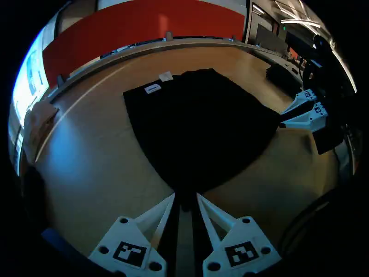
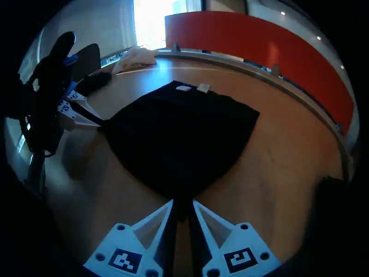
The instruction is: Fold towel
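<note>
Towel (image 1: 198,124): black, matte, soft cloth lying flat on the table (image 1: 92,157), which is light wood, smooth, with a curved far edge and a grey rim. A red panel (image 1: 138,27) stands behind that edge.

Towel outline is roughly four-sided, with two adjacent corners drawn out to points. Two small white tags (image 1: 152,88) sit at the far hem.

Left gripper (image 1: 186,198): white plastic fingers closed together, pinching one drawn-out corner. Right gripper (image 2: 183,203): same, fingers pressed onto the other one. In the left gripper view, the right gripper sits off to the right at table level.

Orientation: the gripped edge runs from one gripper to the other and the tagged hem faces the red panel. The long axis probably runs from the grippers toward the panel, but fisheye distortion makes that uncertain.
</note>
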The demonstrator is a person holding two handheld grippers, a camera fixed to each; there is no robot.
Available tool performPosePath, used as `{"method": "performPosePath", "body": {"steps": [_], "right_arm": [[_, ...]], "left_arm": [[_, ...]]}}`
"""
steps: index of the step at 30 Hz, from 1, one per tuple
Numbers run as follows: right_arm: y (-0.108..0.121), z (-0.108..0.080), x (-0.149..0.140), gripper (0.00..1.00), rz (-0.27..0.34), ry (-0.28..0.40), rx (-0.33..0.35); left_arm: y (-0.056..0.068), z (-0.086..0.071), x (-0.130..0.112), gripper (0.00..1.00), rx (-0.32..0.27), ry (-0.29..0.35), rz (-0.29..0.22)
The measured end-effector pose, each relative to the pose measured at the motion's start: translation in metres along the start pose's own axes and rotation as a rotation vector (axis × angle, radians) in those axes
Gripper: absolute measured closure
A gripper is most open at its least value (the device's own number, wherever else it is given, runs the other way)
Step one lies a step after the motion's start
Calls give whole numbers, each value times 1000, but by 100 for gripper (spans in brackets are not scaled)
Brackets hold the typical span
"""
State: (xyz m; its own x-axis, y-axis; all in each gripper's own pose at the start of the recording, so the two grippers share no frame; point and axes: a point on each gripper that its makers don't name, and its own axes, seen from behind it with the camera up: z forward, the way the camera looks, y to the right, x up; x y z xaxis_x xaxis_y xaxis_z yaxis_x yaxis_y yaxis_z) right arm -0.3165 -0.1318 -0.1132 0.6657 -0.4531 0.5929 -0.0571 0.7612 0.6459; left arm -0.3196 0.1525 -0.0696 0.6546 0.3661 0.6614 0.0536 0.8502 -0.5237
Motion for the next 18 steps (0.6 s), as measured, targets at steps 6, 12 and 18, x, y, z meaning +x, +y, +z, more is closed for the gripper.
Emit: {"method": "performPosePath", "body": {"steps": [6,12,18], "right_arm": [[6,-8,12,86,4,25,-12],[12,-21,25,86,-16,43,-24],[12,-39,46,86,-42,72,-27]], "left_arm": [[3,-7,7,84,-3,12,-16],[4,-21,20,84,3,29,-24],[3,-41,37,84,17,49,-47]]}}
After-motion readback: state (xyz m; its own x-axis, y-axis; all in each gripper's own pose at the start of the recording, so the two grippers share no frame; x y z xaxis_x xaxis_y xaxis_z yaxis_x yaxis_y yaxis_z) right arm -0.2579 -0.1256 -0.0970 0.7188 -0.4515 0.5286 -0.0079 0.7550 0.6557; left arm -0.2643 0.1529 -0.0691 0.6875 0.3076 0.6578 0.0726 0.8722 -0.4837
